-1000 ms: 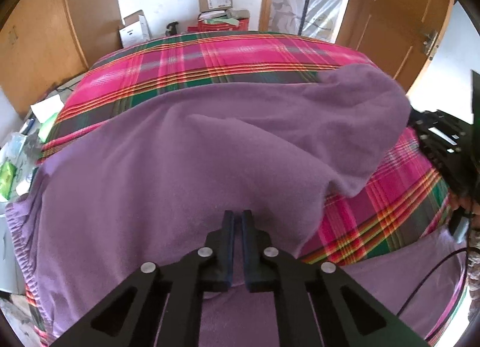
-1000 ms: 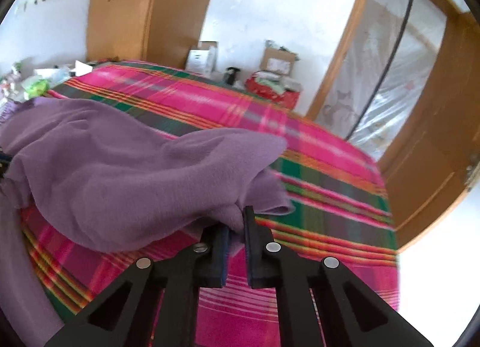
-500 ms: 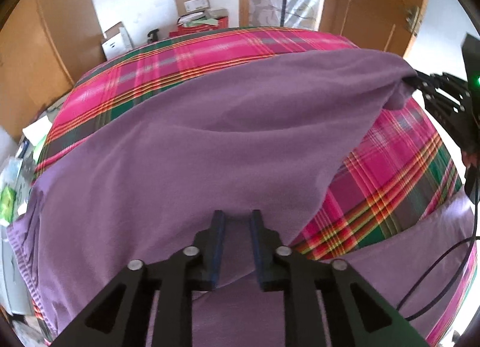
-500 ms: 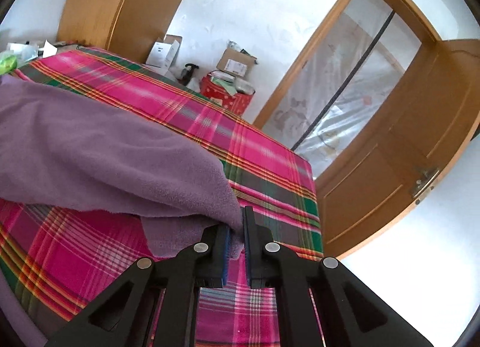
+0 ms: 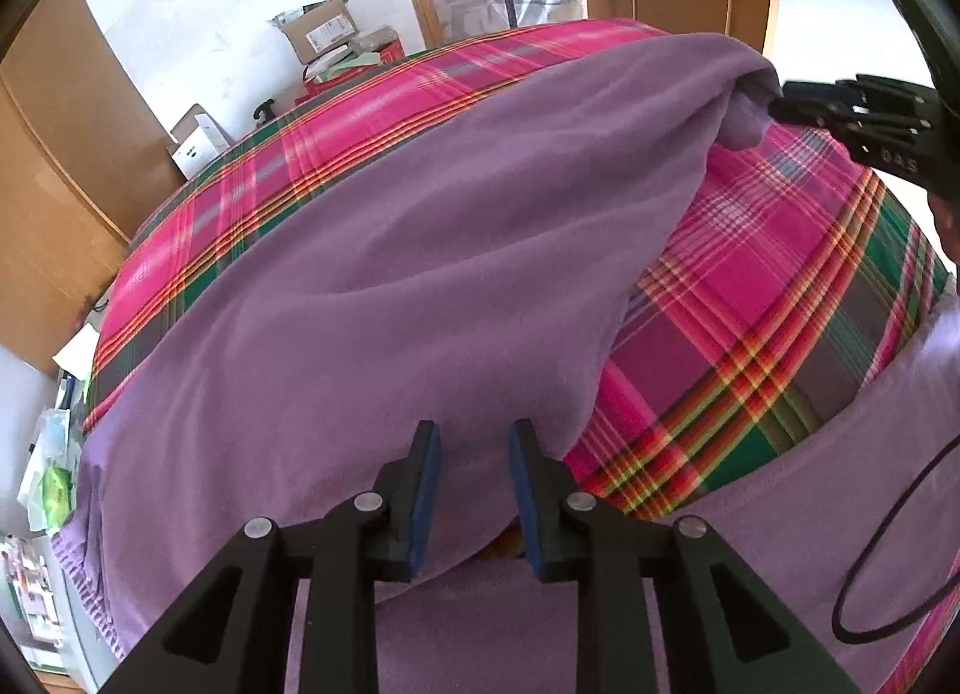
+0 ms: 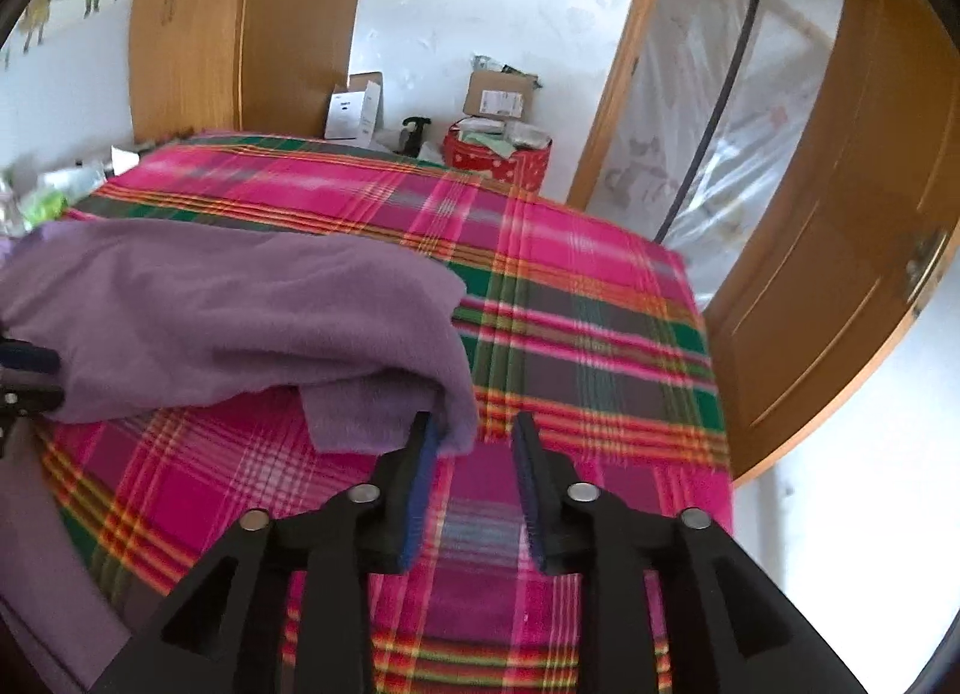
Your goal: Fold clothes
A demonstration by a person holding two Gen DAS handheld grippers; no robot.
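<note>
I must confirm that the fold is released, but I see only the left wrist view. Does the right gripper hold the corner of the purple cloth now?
Observer: No. The right gripper has just been opening. The corner of the purple cloth only rests against one pad and is not pinched.
Operator: Does anything lie where the corner will land?
Observer: Only the bare plaid blanket lies under and beyond the jaws.
Operator: Is the corner a single layer?
Observer: No, two layers show: a lower flap sticks out beneath the top fold.
</note>
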